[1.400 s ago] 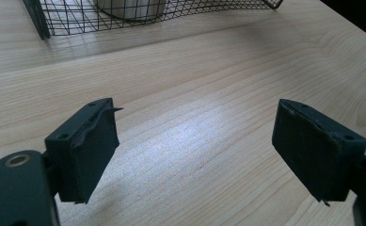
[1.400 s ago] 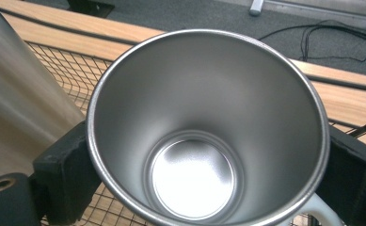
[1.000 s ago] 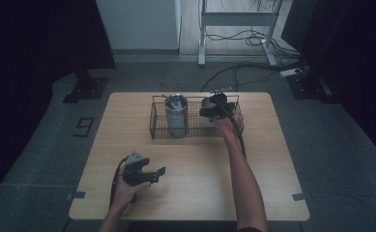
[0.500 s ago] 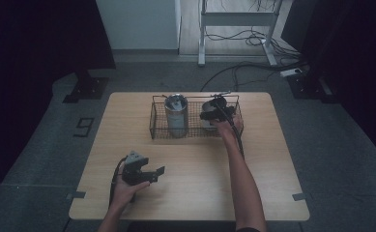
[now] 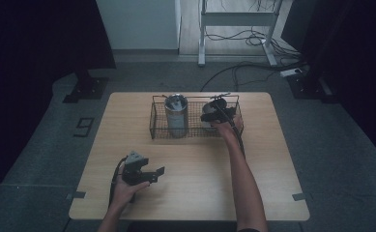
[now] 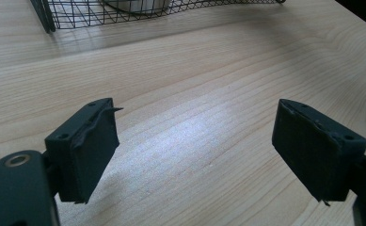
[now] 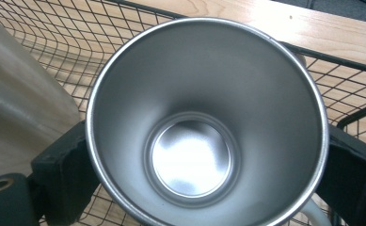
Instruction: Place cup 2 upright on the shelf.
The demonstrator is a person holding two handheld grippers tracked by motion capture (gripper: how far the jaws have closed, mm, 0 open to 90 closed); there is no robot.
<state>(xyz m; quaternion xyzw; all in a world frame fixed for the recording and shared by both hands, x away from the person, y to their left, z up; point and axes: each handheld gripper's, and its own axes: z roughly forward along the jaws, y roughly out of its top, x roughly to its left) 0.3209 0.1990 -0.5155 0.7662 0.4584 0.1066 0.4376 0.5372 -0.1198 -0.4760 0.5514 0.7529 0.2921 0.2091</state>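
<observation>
Clamping steel cup point(image 7: 204, 122) between right gripper point(image 5: 213, 116) fingers point(image 7: 60, 176) inside wire basket point(image 5: 159, 126); left gripper point(image 5: 144, 175) fingers wide — empty.

Steel cup point(image 7: 204, 127) lower rim cut off; outer wall hidden.

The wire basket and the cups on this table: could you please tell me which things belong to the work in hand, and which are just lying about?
In the job:
- shiny steel cup with a handle, between the right gripper jaws
- black wire basket holding it

Lying about:
- taller steel tumbler in the same basket
- left gripper, open over bare wooden table
- cables on the floor
</observation>
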